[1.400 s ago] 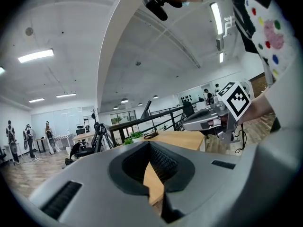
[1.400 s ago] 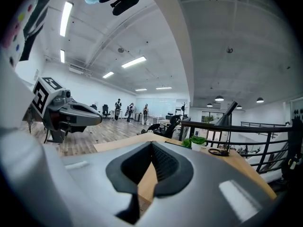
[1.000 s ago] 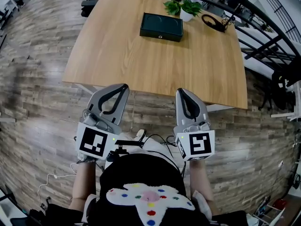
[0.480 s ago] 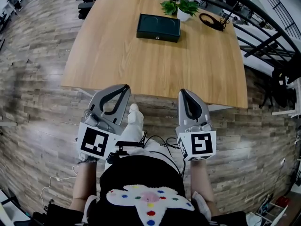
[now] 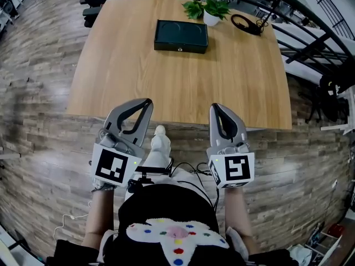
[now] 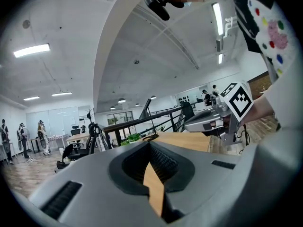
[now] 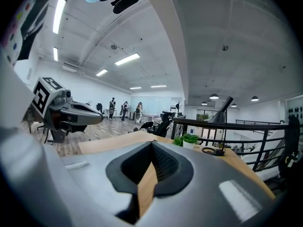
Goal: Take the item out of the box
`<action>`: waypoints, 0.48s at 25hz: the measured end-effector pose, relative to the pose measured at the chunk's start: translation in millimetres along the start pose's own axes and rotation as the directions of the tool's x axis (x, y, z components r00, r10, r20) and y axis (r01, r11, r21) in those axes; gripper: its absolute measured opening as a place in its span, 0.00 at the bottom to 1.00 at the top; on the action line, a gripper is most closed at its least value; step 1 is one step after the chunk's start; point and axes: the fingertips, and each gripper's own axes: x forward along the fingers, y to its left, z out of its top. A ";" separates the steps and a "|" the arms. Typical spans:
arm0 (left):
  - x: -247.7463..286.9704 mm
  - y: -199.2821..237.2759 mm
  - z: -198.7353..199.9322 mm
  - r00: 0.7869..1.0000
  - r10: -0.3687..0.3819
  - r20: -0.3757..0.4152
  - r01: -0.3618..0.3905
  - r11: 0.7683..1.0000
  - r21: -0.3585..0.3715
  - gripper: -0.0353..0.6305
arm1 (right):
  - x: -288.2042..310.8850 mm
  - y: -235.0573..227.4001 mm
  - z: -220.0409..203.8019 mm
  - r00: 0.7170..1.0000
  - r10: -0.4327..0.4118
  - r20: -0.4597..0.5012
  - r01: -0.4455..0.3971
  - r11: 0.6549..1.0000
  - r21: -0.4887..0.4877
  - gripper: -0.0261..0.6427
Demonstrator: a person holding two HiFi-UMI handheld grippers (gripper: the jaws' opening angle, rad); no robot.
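Note:
A dark green, closed box (image 5: 181, 36) lies flat on the far part of the wooden table (image 5: 166, 76). My left gripper (image 5: 143, 102) and my right gripper (image 5: 216, 107) hang side by side over the table's near edge, far short of the box. Both are shut with nothing between the jaws. The left gripper view shows its shut jaws (image 6: 150, 144) and the right gripper (image 6: 222, 117) off to the side. The right gripper view shows its own shut jaws (image 7: 152, 144), the table top beyond them, and the left gripper (image 7: 71, 111). The box is not visible in either gripper view.
A small potted plant (image 5: 211, 10) stands just behind the box, with a black coiled cable (image 5: 247, 24) to its right. Black railings (image 5: 310, 43) run along the table's right side. Wood-plank floor surrounds the table; the person's white shoe (image 5: 160, 143) is at the near edge.
The person has stepped toward the table: both grippers now reach its near edge, and a white shoe has come forward between them. The jaws stay shut.

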 end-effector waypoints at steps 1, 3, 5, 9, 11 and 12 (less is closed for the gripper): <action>6.3 2.4 -1.1 1.000 -0.007 0.001 0.007 1.000 0.001 0.06 | 5.1 -3.5 -1.7 1.000 -0.002 -0.005 0.002 1.000 0.002 0.05; 19.5 9.1 -3.3 1.000 -0.023 0.001 0.023 1.000 0.011 0.06 | 17.7 -9.1 -4.5 1.000 0.000 -0.015 0.000 1.000 -0.002 0.05; 32.4 17.6 -6.2 0.999 -0.033 -0.005 0.033 0.999 0.021 0.06 | 32.5 -12.9 -6.8 1.000 0.009 -0.024 -0.009 1.000 -0.012 0.05; 58.2 35.0 -15.5 0.999 -0.041 -0.021 0.041 0.999 0.004 0.06 | 62.2 -22.3 -12.2 0.999 0.018 -0.049 -0.018 1.000 -0.013 0.05; 69.6 43.9 -21.4 0.999 -0.046 -0.026 0.046 0.999 -0.003 0.06 | 77.1 -26.8 -16.0 0.998 0.018 -0.057 -0.018 1.000 -0.007 0.05; 74.7 48.3 -25.0 0.998 -0.048 -0.030 0.048 0.999 -0.007 0.06 | 84.5 -28.6 -18.2 0.998 0.018 -0.062 -0.018 1.000 -0.006 0.05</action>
